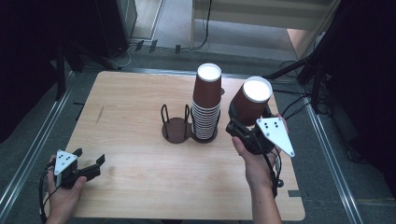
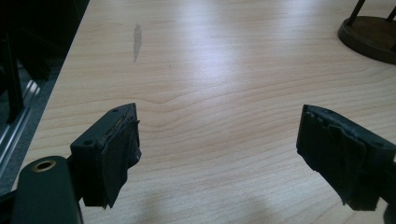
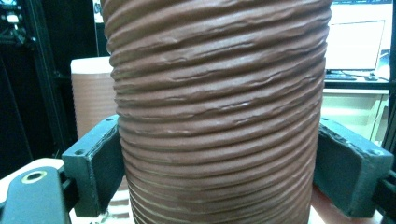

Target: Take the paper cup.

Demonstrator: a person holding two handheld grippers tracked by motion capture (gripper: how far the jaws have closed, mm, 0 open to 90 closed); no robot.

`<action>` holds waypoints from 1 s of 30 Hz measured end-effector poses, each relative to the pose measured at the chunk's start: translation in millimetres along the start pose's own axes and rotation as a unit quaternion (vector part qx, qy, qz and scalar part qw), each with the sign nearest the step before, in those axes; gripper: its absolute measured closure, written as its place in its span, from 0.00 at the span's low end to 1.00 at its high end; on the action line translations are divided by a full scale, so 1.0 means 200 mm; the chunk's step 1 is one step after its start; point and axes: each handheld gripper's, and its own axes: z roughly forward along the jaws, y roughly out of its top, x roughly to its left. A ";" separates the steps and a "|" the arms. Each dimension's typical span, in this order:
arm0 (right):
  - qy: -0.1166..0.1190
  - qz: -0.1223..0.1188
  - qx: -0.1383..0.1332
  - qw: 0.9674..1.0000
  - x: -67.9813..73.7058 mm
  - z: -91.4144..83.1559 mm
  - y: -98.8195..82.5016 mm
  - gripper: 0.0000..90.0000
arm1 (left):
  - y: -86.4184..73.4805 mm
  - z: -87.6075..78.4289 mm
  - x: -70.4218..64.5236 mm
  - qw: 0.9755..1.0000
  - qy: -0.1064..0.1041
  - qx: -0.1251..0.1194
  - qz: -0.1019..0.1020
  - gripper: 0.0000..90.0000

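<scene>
Gripping one cup [image 1: 251,100], one stack [image 1: 206,109]

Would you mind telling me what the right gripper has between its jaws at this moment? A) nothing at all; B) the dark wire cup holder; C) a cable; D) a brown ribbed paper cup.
D: the right gripper has its jaws pressed on either side of a brown ribbed paper cup, lifted beside the cup stack.

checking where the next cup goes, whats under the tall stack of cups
The stack of cups stands upside down in one ring of the dark two-ring holder. The wire posts rise beside it. The base under the stack is covered, and so is anything inside the cups.
</scene>
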 end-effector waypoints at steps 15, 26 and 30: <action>0.010 0.004 0.045 0.999 0.04 -0.08 -0.25 0.14 | 0.07 -0.05 -0.04 1.000 0.001 -0.014 0.010 0.16; 0.020 0.004 0.070 0.997 0.08 -0.10 -0.37 0.14 | 0.21 -0.09 -0.15 0.999 -0.027 -0.028 0.033 0.16; 0.026 0.002 0.078 0.997 0.11 -0.10 -0.40 0.14 | 0.27 -0.09 -0.18 0.998 -0.037 -0.038 0.039 0.16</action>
